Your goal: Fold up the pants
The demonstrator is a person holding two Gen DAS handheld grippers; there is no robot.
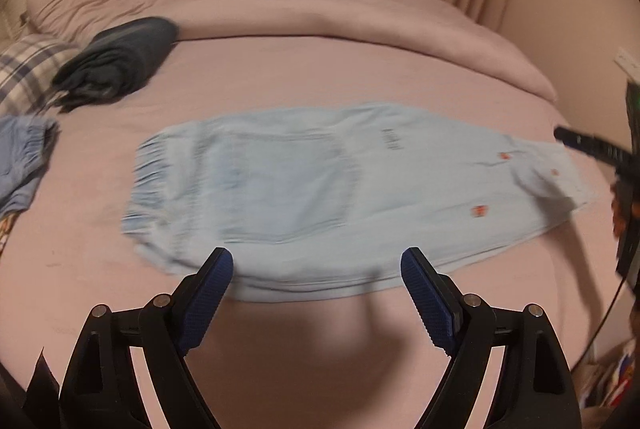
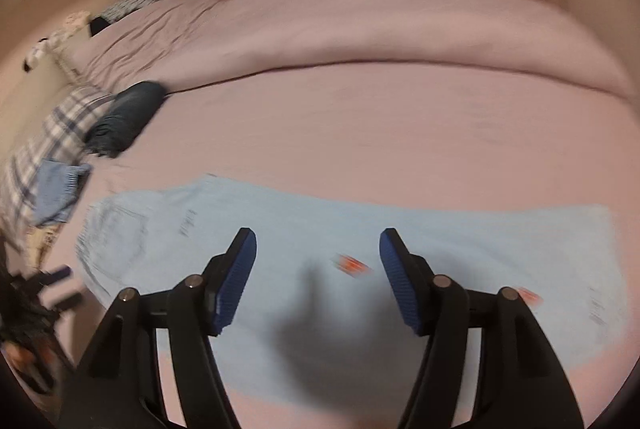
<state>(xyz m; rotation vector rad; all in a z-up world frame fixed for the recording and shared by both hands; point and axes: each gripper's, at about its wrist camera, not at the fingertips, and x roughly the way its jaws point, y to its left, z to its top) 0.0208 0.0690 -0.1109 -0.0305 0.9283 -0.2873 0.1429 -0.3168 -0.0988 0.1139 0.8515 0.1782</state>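
Overhead, left hand-held gripper (image 1: 316, 263) wide open, right hand-held gripper (image 2: 318, 245) wide open

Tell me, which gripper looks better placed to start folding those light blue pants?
Probably the left gripper: it is open at the near edge of the light blue pants, close to the elastic waistband. The right gripper, also open, hovers over mid-leg fabric, away from any edge.

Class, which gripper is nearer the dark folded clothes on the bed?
Left. The left gripper hovers near the pants' waistband, closer to the dark folded clothes; the right gripper is over the legs.
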